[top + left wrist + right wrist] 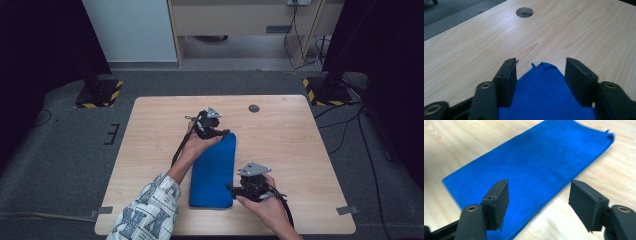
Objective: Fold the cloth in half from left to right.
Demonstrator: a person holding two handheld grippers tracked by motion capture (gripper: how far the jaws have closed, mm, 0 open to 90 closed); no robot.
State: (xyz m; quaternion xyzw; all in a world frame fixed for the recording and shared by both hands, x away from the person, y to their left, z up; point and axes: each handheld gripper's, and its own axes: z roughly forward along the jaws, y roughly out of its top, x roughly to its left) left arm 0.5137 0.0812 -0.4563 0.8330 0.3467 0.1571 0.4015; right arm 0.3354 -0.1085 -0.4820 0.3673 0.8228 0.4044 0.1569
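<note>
Judging the folded blue cloth (214, 172) on the bench (280, 150) soft and limp, we'd pinch its corners; left hand-held gripper (541, 68) and right hand-held gripper (538, 192) both gape apart, gripping nothing.

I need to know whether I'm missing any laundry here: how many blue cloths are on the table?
1. A single folded blue cloth lies flat near the middle of the wooden table, between the left gripper at its far end and the right gripper at its near edge.
</note>
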